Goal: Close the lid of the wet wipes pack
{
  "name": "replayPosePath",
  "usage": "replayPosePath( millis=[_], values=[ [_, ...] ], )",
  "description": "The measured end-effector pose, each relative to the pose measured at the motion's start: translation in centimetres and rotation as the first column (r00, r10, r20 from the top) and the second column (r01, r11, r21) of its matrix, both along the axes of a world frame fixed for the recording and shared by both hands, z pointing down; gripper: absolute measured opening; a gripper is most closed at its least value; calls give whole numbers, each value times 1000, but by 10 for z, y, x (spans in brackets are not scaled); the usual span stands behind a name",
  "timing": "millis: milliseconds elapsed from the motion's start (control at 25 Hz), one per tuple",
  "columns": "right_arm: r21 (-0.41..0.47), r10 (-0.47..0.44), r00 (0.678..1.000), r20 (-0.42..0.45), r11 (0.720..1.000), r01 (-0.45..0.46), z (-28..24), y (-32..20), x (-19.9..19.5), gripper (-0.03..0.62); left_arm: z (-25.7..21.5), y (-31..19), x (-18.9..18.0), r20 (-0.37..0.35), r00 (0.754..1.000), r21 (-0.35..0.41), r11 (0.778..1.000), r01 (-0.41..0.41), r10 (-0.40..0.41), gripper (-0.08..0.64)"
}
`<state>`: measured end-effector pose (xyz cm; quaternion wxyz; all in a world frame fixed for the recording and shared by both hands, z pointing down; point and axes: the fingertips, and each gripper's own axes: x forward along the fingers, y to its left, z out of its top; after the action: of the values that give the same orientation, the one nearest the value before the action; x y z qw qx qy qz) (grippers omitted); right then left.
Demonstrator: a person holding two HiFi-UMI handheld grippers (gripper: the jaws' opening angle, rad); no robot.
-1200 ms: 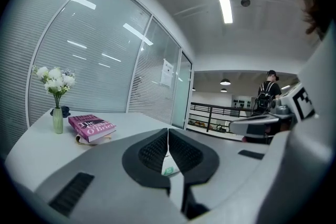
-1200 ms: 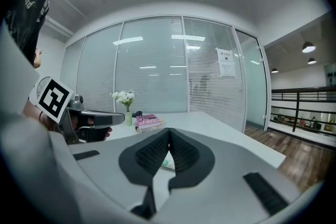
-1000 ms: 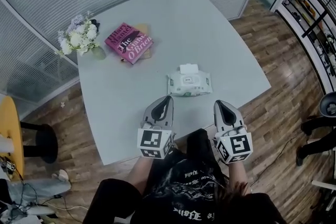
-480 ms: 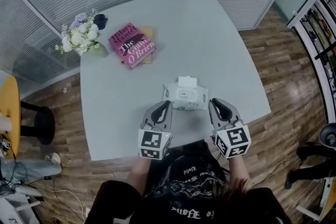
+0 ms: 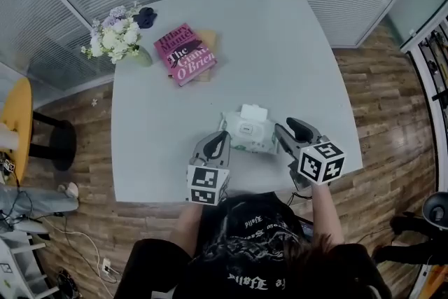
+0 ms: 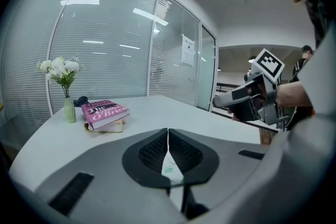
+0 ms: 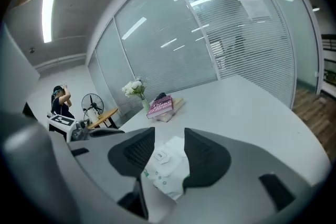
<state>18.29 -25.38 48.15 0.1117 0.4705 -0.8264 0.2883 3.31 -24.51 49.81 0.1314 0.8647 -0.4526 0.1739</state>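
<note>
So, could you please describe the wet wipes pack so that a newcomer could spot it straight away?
Start at the pale grey table. The wet wipes pack lies near its front edge, well apart from the pink book and the vase of flowers at the far left corner. It is the only white packet, with its lid flap open.

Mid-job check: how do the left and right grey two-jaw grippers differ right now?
On the left gripper the jaws are together; on the right gripper they are opening, the white wet wipes pack showing between them, unpressed. The left gripper is at the pack's near-left corner; the right gripper is at its right end. Both point toward the pack.
</note>
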Motion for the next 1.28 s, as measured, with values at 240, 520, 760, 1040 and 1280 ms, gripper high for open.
replayPosePath(
  millis=[240,520,760,1040,1280],
  values=[
    [-120,-90,996,4,989,90,34,-25,0,158,12,-6,-2,25,999,-42,998,36,-35,8],
    [-211,-132,991,19,968,134,67,-52,-2,156,35,-18,2,38,998,-96,994,53,-49,8],
    [-278,-171,985,30,945,173,89,-60,-4,143,73,-23,10,47,998,-201,978,50,-41,8],
    [-322,-182,981,66,927,193,104,-76,-8,135,93,-29,14,53,997,-252,965,69,-58,8],
    [-384,-222,963,151,885,264,119,-80,-23,140,102,-32,14,64,996,-291,954,71,-55,8]
  ],
)
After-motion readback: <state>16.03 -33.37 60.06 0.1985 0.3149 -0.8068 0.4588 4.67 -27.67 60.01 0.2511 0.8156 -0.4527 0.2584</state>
